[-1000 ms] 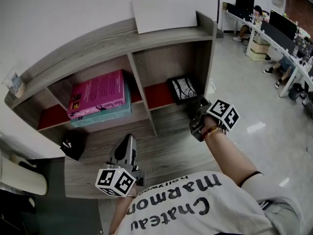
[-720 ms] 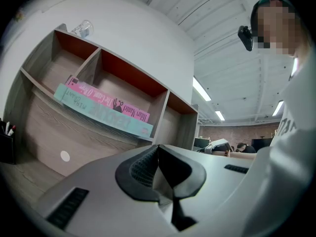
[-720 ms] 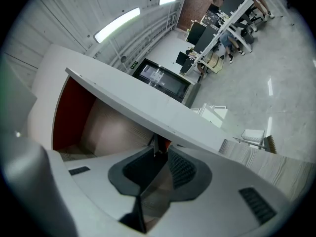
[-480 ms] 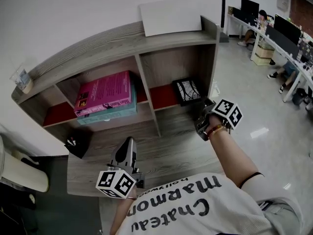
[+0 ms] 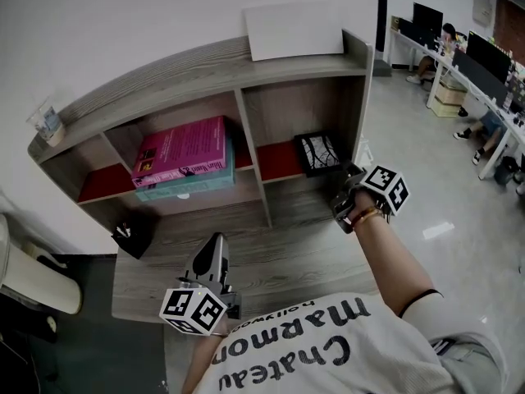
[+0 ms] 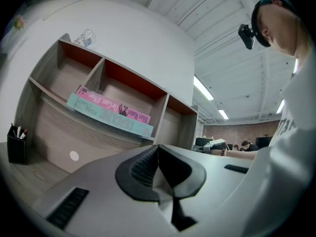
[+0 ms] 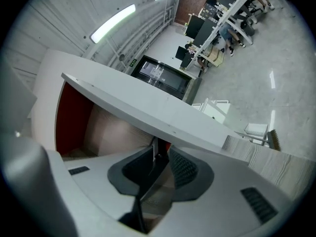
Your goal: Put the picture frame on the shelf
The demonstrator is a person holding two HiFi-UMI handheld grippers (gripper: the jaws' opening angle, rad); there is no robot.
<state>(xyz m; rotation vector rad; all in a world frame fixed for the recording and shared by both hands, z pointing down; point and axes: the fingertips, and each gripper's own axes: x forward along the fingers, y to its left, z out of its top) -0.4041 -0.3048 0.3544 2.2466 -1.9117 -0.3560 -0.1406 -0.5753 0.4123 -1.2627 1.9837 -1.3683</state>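
The picture frame (image 5: 318, 153), black-edged with a pale patterned picture, stands tilted in the right cubby of the wooden shelf unit (image 5: 197, 64), in front of the red back panel. My right gripper (image 5: 348, 189) reaches in at the frame's near right corner. In the right gripper view the jaws (image 7: 159, 154) are closed on a thin dark edge of the frame (image 7: 147, 179). My left gripper (image 5: 216, 245) hovers over the low front ledge with its jaws together and nothing in them (image 6: 158, 149).
A pink book (image 5: 184, 150) lies on a teal one (image 5: 190, 185) in the left cubby. A black pen holder (image 5: 131, 235) stands at the ledge's left end. A white board (image 5: 295, 31) and a clear cup (image 5: 47, 121) rest on top. Office desks (image 5: 480, 64) are far right.
The head view has drifted a little, so the shelf sits further right in the picture. The right gripper and frame keep their place in the right cubby. The left gripper has not moved.
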